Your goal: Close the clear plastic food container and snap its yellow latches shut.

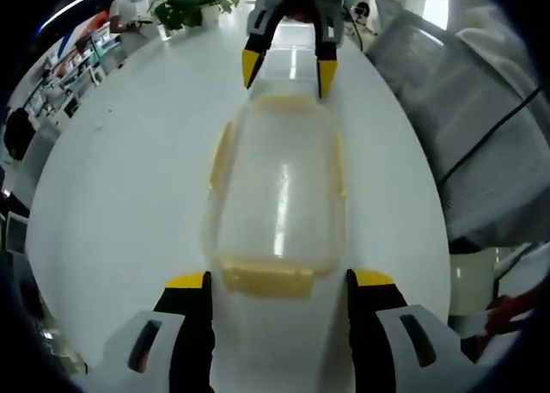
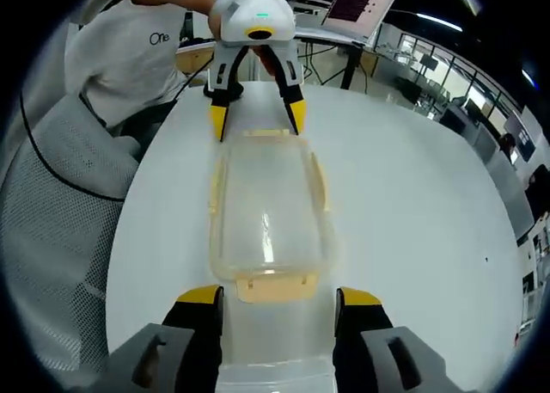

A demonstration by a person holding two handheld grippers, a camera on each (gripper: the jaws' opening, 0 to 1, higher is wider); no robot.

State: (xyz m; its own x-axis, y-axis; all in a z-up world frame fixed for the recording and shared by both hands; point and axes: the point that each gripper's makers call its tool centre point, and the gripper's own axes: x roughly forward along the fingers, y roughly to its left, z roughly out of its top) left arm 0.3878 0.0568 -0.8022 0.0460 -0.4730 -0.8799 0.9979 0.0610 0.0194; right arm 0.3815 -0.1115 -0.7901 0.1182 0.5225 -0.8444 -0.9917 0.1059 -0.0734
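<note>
Left gripper view: my left gripper had its fingers apart, holding nothing. The container lay on the white table straight ahead, lid already resting on it, its long axis running along my line of sight. The near end sat between my yellow fingertips, w/ the near latch just ahead of them. I couldn't tell if either tip was touching the plastic. At the far end my right gripper faced me, fingers spread, tips just off the container's far edge. Side latches ran along the long walls, looking slightly flared out, so prob. not snapped yet.

Right gripper view: same layout seen from the other end. My right gripper was spread wide and empty, w/ the latch at this end sitting between the tips. The container stretched away along the centre line to my left gripper at the far end, also spread. A person in a grey shirt and a mesh chair were beyond the table edge.

Judgement: each gripper was about equally close to its own end latch, and the latches lay dead ahead of the fingers, not off to a side. So the next push should go along the long axis, one end per gripper. Side latches would need a re-approach across the short axis.
</note>
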